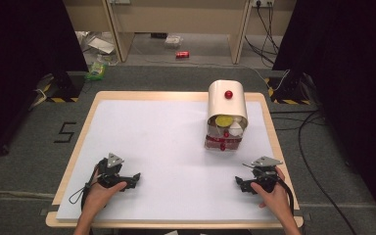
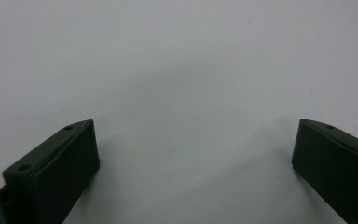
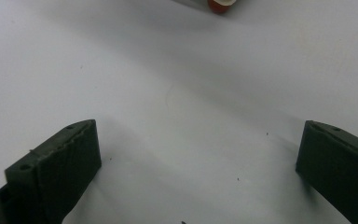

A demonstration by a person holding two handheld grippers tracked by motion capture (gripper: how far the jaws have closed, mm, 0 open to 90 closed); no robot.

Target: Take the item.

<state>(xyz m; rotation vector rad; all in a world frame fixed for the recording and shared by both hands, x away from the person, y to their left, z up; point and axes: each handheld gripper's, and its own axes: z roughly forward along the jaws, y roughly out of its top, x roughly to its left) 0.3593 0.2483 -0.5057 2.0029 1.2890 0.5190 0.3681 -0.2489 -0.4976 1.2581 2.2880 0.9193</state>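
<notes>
A cream container (image 1: 226, 102) with a rounded top and a red knob (image 1: 228, 94) stands at the table's far right. Its front is open, and a yellow item (image 1: 223, 120) and a white item (image 1: 235, 129) sit inside. A clear flap with a small red knob (image 1: 222, 146) lies down in front of it. My left gripper (image 1: 133, 179) rests low at the near left, held by a hand, its jaws wide apart over bare white surface (image 2: 196, 128). My right gripper (image 1: 240, 184) rests at the near right, also open (image 3: 198, 128). A red bit of the container (image 3: 219, 4) shows at the top edge of the right gripper view.
The white table top (image 1: 161, 142) has a wooden rim (image 1: 73, 161). Beyond the table lie grey floor, cables (image 1: 308, 132) at the right, dark curtains on both sides, and scattered litter by wooden furniture at the back.
</notes>
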